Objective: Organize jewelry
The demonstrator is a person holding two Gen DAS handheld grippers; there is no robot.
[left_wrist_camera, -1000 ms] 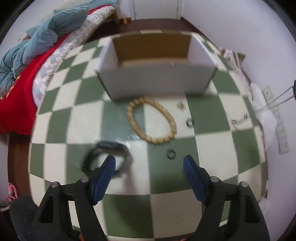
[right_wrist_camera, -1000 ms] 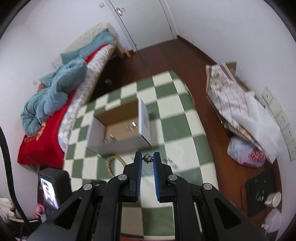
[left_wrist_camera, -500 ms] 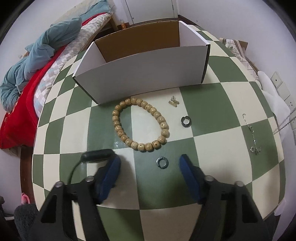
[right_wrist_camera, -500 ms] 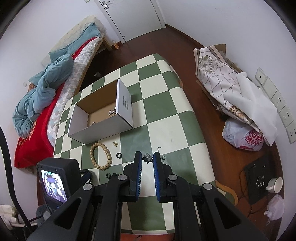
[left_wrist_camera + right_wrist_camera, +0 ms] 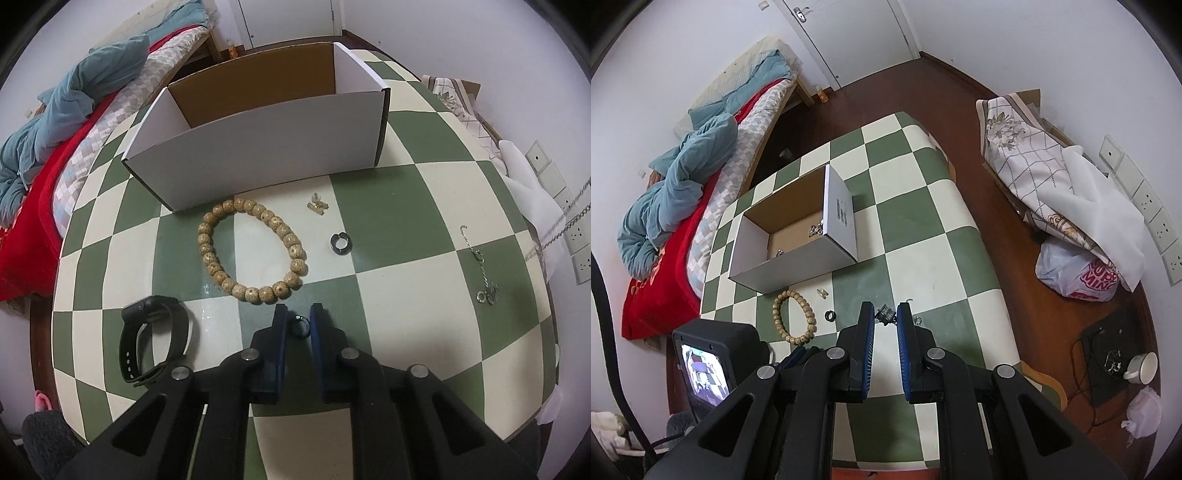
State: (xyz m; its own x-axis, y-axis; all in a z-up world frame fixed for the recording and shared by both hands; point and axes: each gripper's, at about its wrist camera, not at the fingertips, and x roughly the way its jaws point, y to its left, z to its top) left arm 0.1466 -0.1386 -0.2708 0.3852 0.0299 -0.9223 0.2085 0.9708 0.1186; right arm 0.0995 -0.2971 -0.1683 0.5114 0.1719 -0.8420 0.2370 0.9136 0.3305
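Observation:
My left gripper (image 5: pixel 296 317) is low on the checkered table (image 5: pixel 406 302), shut on a small dark ring (image 5: pixel 300 327). Ahead lie a wooden bead bracelet (image 5: pixel 251 251), a second dark ring (image 5: pixel 340 243), a small gold earring (image 5: pixel 317 206), a silver chain (image 5: pixel 482 269) and a black watch (image 5: pixel 151 339). The open white box (image 5: pixel 258 147) stands behind them. My right gripper (image 5: pixel 885 316) hangs high above the table, shut on a silver chain piece (image 5: pixel 885 315). The box (image 5: pixel 798 236) holds a few small silver pieces (image 5: pixel 815 229).
A bed with a red cover and blue blanket (image 5: pixel 679 177) stands left of the table. Folded cloth and a plastic bag (image 5: pixel 1078 273) lie on the floor to the right. A white mug (image 5: pixel 1143 365) stands on the floor. The left gripper's screen (image 5: pixel 705 365) shows at lower left.
My left gripper came down onto the table and closed on the small dark ring. My right gripper rose higher and drew back with the chain piece.

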